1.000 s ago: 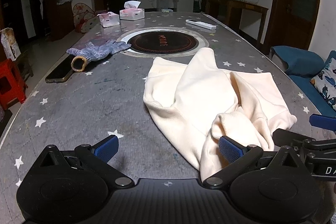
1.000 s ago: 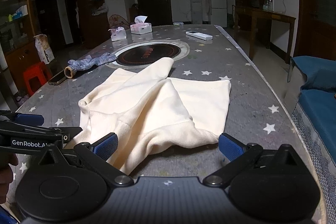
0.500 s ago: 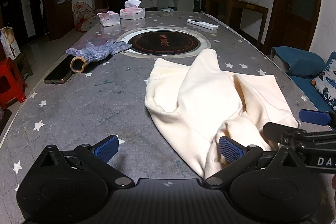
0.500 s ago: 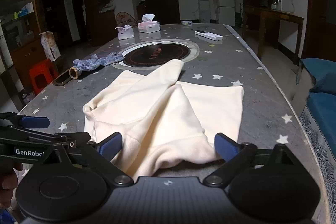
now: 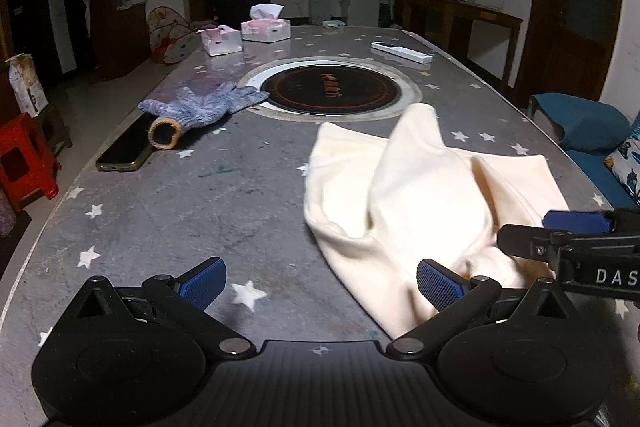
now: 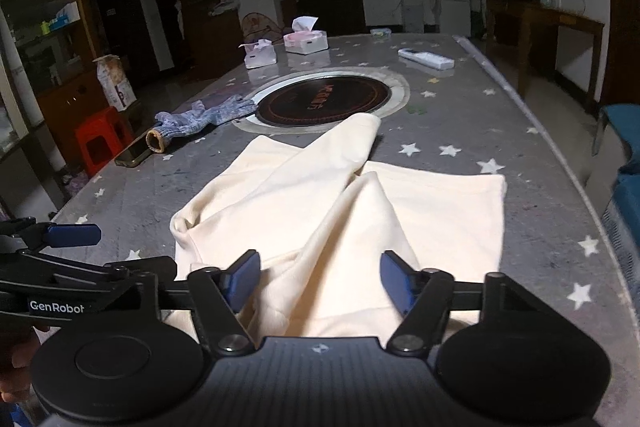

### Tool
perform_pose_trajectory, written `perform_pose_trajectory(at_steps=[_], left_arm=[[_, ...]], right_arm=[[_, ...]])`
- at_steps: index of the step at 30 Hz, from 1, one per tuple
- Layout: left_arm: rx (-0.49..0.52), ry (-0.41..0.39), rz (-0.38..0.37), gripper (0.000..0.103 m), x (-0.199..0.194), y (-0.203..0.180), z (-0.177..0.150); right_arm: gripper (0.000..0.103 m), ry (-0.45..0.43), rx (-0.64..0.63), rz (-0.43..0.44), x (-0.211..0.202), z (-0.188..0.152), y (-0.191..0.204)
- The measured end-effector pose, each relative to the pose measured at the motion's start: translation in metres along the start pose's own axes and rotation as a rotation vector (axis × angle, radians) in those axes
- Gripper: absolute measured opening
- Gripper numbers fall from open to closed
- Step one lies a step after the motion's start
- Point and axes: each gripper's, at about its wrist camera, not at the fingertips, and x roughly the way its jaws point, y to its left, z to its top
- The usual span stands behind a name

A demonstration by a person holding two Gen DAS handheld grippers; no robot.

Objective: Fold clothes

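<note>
Phone [image 5: 127, 150] seen at 10 o'clock on grey star-print table [image 5: 200, 195], rolled-cuff knit glove [image 5: 200, 107] just beside it. Round hotplate inset [image 5: 332, 93] seen at 12 o'clock. Left gripper [image 5: 320, 279] held wide open over bare tabletop, nothing held; right pad touching garment edge. Cream garment [image 6: 340, 203] spread crumpled at table's near right, one fold raised toward inset. Right gripper [image 6: 320, 281] partly closed around near hem fold, pads not yet pressed on cloth. Remote [image 6: 426, 59] seen at 1 o'clock.
</note>
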Motion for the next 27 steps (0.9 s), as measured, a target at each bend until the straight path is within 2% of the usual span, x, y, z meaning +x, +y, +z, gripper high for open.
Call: perform_pose_trajectory(at_steps=[2,6,10,12,14,15,16,19,27], left_arm=[[-0.007,-0.001,0.009,0.103,0.001,0.004,0.002],[-0.014,0.005,0.011,0.103,0.003,0.009,0.003],[-0.013,0.011,0.006,0.103,0.005,0.01,0.004],[-0.006,0.011,-0.002,0.103,0.006,0.009,0.005],[0.0,0.008,-0.012,0.103,0.006,0.008,0.006],[0.004,0.004,-0.019,0.103,0.005,0.007,0.008],[0.007,0.001,-0.025,0.103,0.005,0.007,0.01],[0.023,-0.011,-0.045,0.103,0.002,0.004,0.014],[0.119,-0.032,-0.166,0.102,0.0,-0.022,0.029]], right_arm=[[0.059,0.017,0.035,0.025,0.006,0.002,-0.004],[0.059,0.041,0.079,0.054,0.016,0.005,-0.009],[0.063,0.048,0.082,0.061,0.02,0.005,-0.007],[0.062,0.048,0.069,0.064,0.019,0.005,-0.005],[0.052,0.053,0.052,0.068,0.019,0.005,-0.003],[0.041,0.059,0.039,0.071,0.019,0.006,-0.002],[0.024,0.066,0.026,0.073,0.02,0.007,-0.001],[0.006,0.059,0.021,0.075,0.013,0.007,-0.005],[0.002,0.007,0.002,0.057,-0.024,-0.001,-0.02]])
